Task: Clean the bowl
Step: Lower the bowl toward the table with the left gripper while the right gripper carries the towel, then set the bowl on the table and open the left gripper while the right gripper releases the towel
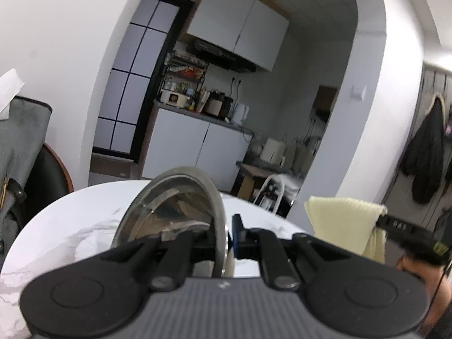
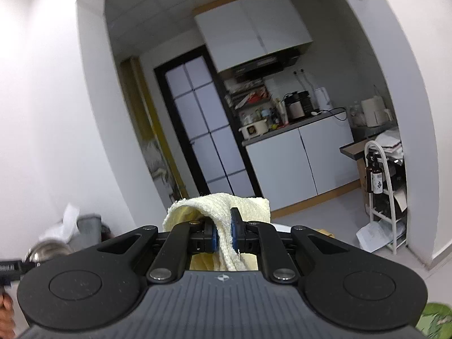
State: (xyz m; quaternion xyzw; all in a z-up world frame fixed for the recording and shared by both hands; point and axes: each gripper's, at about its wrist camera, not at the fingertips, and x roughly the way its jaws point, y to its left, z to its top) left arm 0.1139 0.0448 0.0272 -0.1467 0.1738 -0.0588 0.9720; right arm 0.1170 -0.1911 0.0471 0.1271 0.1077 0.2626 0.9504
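Presently, left gripper (image 1: 223, 240): jaws narrow, clamped across the rim of the steel bowl (image 1: 175, 206), one finger inside, the blue-padded one outside. Bowl is tipped up on edge, lower centre of the left wrist view, its open mouth facing frame left and slightly toward the camera, its rim running nearly straight away along the jaw line. White marble table (image 1: 70, 226) sits below and behind it; whether the bowl's lower edge touches the table cannot be told.

Right gripper (image 2: 223, 233): jaws narrow, pinching a fold of the pale yellow cloth (image 2: 226, 206), which drapes over the fingertips and hangs down between the blue pads.

Key relation: in the left wrist view the cloth (image 1: 344, 217) hangs at lower right, on the bowl's back side, well apart from it. In the right wrist view the bowl (image 2: 48, 250) shows only as a blurred patch at far lower left. So the cloth probably has to travel leftward and round the rim to reach the concave face; judged, wiping has not yet begun.
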